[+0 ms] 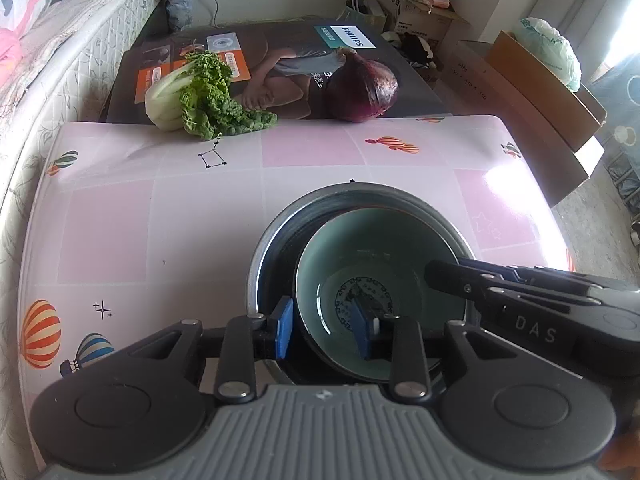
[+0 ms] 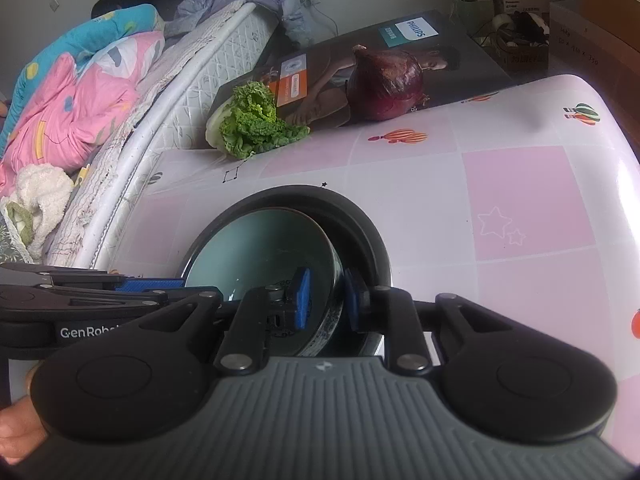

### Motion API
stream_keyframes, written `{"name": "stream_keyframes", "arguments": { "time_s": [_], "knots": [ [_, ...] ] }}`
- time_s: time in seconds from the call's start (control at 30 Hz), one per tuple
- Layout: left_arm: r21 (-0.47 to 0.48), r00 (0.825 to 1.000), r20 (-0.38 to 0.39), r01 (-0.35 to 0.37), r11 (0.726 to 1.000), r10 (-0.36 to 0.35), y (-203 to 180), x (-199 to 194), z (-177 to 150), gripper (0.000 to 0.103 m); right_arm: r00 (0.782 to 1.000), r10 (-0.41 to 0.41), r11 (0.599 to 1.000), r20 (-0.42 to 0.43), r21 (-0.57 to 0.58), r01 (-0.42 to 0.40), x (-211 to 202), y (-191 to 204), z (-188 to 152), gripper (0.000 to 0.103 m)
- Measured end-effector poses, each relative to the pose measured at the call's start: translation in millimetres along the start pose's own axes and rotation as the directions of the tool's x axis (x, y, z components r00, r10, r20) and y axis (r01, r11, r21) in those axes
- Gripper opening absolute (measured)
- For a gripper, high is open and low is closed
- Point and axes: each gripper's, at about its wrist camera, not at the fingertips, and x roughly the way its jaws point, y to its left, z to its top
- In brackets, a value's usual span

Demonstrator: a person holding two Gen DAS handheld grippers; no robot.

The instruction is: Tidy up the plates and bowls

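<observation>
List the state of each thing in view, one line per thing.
green bowl: tilted inside the dark bowl, rim gripped on two sides
dark bowl: upright on the table
left gripper: fingers straddling the green bowl's rim
right gripper: fingers straddling the opposite rim
leafy greens: lying loose
red onion: resting untouched

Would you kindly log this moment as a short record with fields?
surface: table with pink balloon-print cover
dishes: green bowl sits inside a dark bowl
left gripper: pads straddle the green bowl's rim
right gripper: pads straddle the same bowl's rim on the other side
far edge: lettuce and red onion
</observation>
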Motion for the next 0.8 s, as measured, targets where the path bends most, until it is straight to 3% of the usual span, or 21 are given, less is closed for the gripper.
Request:
{"name": "stream_keyframes", "arguments": {
  "time_s": [0.1,0.43,0.8],
  "knots": [
    [0.006,0.999,0.041,0.018,1.0,-0.018,-2.0,-12.9,-0.1,0.05,0.999,0.019,1.0,0.026,0.016,-0.02,-10.3,1.1,2.7,0.033],
    [0.026,0.981,0.167,0.098,0.995,-0.101,-15.1,-86.4,-20.2,0.075,0.991,0.07,0.997,0.117,0.03,-0.074,-86.0,16.8,-9.1,0.037],
    [0.109,0.935,0.296,0.169,0.979,-0.195,-2.9,-193.0,-103.1,0.095,0.964,0.031,1.0,0.264,-0.01,-0.029,-203.0,26.9,-80.1,0.044]
  ]
}}
